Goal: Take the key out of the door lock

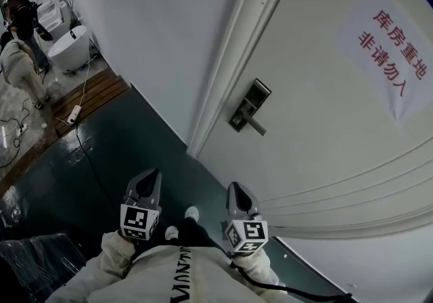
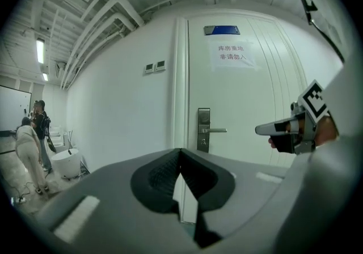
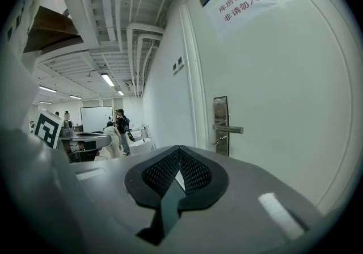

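Observation:
A white door [image 1: 318,126] fills the right side of the head view. On it sits a metal lock plate [image 1: 249,107] with a lever handle [image 2: 214,130]. In the right gripper view, a small key-like piece [image 3: 218,141] juts out just under the handle on the lock plate [image 3: 220,122]. My left gripper [image 1: 154,174] and right gripper [image 1: 233,187] are held side by side well short of the door, both shut with nothing in them. The left gripper's jaw tips [image 2: 181,151] meet, and so do the right gripper's jaw tips [image 3: 179,148].
A paper sign with red characters [image 1: 392,51] is taped on the door. The white wall [image 1: 155,31] runs left of the door frame. Far left are people [image 1: 20,58], a white tub [image 1: 71,48], a wooden platform [image 1: 95,95] and a cable with a power strip [image 1: 74,115].

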`<state>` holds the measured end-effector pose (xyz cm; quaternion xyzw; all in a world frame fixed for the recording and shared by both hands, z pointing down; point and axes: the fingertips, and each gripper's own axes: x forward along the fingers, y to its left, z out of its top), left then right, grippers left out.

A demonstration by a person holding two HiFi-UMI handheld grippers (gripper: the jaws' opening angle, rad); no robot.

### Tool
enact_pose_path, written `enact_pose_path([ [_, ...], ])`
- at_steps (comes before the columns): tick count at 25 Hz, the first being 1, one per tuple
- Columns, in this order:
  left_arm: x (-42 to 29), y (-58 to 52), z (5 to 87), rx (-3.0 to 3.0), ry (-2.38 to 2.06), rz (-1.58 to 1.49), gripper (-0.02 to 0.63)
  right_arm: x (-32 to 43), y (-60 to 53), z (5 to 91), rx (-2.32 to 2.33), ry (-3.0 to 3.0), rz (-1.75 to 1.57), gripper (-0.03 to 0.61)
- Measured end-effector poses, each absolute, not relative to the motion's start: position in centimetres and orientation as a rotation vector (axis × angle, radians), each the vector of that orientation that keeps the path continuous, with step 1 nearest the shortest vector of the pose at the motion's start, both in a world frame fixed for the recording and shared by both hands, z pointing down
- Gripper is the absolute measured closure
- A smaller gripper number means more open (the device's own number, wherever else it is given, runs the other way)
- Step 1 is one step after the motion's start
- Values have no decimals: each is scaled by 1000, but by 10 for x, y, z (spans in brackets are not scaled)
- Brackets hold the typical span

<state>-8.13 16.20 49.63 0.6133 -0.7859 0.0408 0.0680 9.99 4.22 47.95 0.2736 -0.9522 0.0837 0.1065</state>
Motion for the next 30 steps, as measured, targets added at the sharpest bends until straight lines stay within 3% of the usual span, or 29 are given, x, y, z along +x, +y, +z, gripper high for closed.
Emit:
enact_pose_path([
  [18, -148, 6, 498, 1919, -2289, 238, 615, 9, -91, 478, 800, -2876, 308, 577],
  [30, -162, -97, 480, 2051, -2219, 289, 614, -2, -168, 450, 905, -2933, 257, 577],
])
